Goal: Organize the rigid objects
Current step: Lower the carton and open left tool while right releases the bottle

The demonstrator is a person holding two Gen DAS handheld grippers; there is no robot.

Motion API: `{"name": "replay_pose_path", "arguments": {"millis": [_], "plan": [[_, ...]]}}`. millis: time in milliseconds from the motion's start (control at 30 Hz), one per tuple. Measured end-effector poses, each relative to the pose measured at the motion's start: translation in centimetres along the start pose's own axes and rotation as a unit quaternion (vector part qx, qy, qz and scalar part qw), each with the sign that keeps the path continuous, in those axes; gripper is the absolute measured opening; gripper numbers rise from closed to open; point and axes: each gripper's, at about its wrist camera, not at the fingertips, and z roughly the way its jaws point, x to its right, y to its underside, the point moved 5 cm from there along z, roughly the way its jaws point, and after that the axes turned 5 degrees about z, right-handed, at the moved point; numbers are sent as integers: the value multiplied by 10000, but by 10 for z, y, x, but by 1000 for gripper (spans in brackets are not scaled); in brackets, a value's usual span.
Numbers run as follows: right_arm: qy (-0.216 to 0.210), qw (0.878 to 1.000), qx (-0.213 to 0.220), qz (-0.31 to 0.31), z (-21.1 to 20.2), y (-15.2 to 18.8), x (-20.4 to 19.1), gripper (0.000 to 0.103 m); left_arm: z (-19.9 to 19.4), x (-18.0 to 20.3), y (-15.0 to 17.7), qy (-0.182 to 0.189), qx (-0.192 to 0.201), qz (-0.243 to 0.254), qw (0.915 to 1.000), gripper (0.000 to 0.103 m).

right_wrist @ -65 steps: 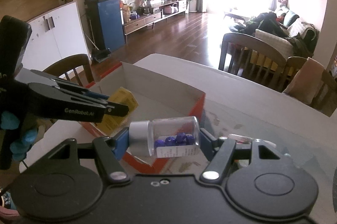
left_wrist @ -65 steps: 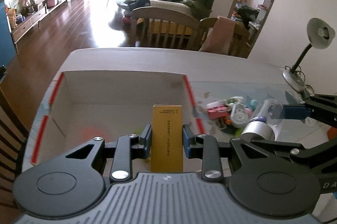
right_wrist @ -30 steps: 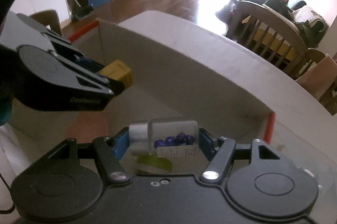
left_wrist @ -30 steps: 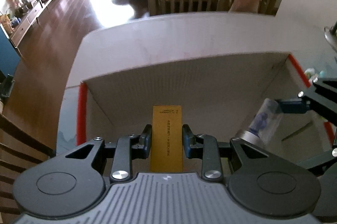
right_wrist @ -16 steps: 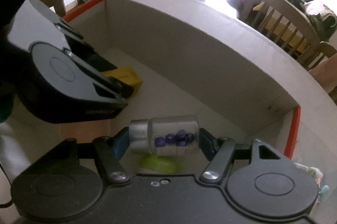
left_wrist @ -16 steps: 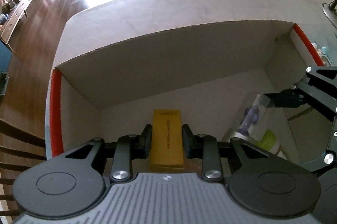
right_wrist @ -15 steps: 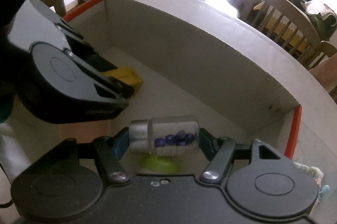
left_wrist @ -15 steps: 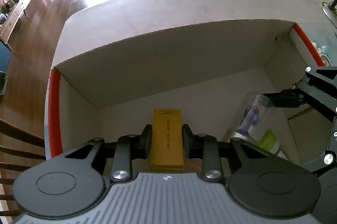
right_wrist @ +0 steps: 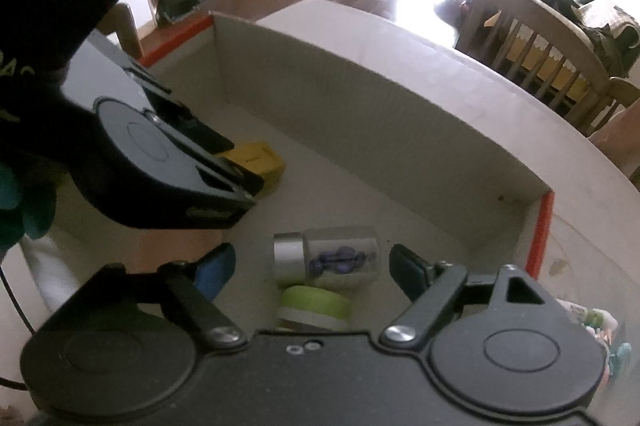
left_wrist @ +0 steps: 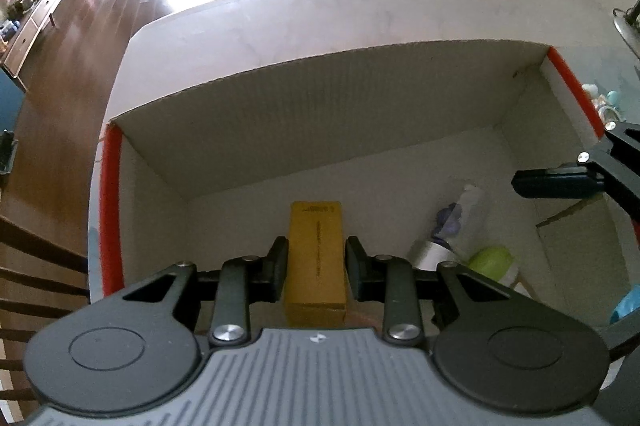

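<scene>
- We work inside the box on the desk, where rigid things are gathered.
- Our left gripper pinches the yellow carton low by the left wall, ready to drop.
- Our right gripper fingers, just spread wide, have freed the jar near the right wall.

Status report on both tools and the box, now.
Left tool shut on yellow box, low inside cardboard box. Right tool just opened, clear jar released beside green-lidded jar. Nothing in the way.
</scene>
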Motion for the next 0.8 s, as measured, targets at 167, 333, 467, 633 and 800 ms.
{"name": "replay_pose_path", "arguments": {"millis": [167, 333, 467, 633, 800], "plan": [[-86, 9997, 224, 55, -20, 0, 0, 84, -20, 0, 5, 26, 184, -121, 9998, 29], [-165, 9985, 518, 33, -44, 4, -2, 84, -43, 2, 13, 23, 498, -190, 9986, 29], [-288, 9964, 787, 139, -68, 8, -3, 85, -62, 5, 20, 76, 708, -275, 9971, 30], [-352, 9935, 1069, 176, -91, 15, -6, 88, -85, 12, 27, 151, 971, -353, 9945, 30], [-349, 9912, 1250, 242, -109, 25, -6, 90, -106, 18, 33, 223, 1222, -463, 9912, 37]]}}
